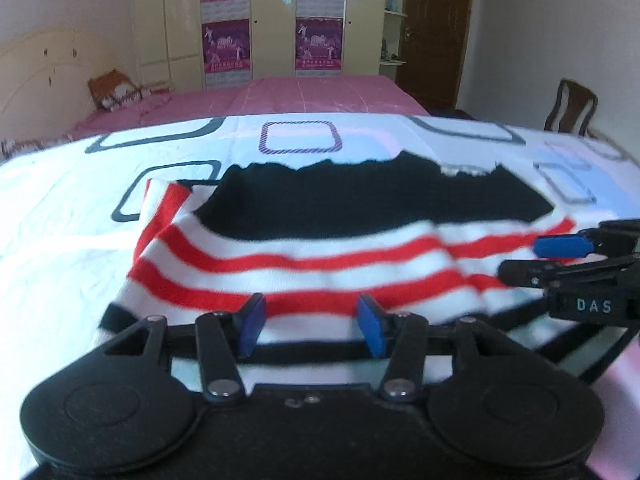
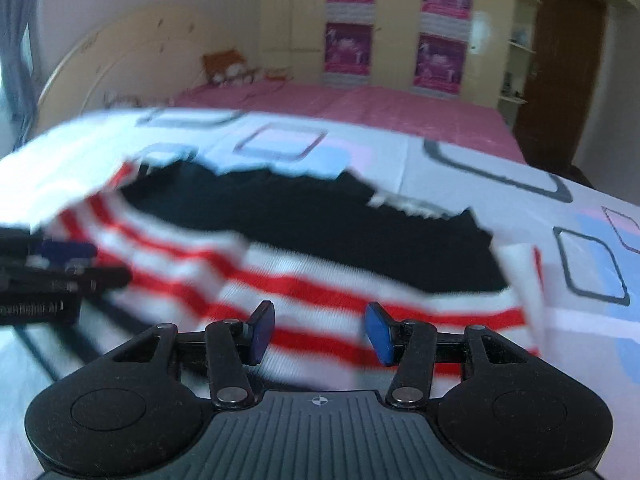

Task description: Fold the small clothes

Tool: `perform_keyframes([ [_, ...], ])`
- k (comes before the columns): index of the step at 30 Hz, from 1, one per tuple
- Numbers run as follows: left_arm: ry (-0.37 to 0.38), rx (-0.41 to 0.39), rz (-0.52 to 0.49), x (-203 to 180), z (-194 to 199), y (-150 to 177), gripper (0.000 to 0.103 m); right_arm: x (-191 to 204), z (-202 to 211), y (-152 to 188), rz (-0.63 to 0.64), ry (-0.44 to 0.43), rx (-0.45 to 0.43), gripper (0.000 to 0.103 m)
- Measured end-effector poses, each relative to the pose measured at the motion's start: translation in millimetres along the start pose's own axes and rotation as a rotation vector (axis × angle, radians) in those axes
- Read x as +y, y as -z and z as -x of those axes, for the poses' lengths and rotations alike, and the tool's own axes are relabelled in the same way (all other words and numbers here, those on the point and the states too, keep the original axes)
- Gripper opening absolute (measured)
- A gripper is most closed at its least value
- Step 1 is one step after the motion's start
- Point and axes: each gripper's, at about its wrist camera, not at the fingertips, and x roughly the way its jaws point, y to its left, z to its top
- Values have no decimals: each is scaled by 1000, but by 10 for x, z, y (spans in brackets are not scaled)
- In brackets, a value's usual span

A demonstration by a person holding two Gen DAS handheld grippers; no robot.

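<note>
A small garment (image 1: 320, 248) with red and white stripes and a wide black band is spread on a white sheet (image 1: 60, 240) printed with grey and purple rounded squares. The black band lies on the far side and the striped part on the near side. Whether the sheet covers a bench or a bed cannot be told.

The left tongs (image 1: 312, 326) are seen at the near edge of the garment. Their blue pads (image 1: 253, 322) are held apart, with striped cloth visible in the gap between them. It cannot be told if the pads press on the cloth or only stand over it, so no grip is confirmed. The right tongs (image 2: 320, 332) are seen in the same way in the right wrist view: the blue pads (image 2: 378, 334) are parted over the striped near edge, and a grip cannot be told there either, since the picture is blurred.

In the left wrist view the right tongs also enter from the right side, beside the right end of the stripes.

Behind the sheet a bed with a pink cover (image 1: 312, 94) is seen, and on its far left an orange cushion (image 1: 110, 88). No container is shown in these pictures
</note>
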Motion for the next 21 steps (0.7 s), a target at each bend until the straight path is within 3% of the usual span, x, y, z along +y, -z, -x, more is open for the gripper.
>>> perform_keyframes([
  [6,-1,19,33,280,97,121,52,-345,150,131,-94,59,8,51],
  [12,-4,37,68,367,159,165,52,-256,271,335,-105,150,1,51],
  [15,-7,53,64,360,178,137,51,-271,403,254,-146,157,-7,51],
  [21,3,72,62,379,196,131,51,-269,361,353,-119,193,64,51],
])
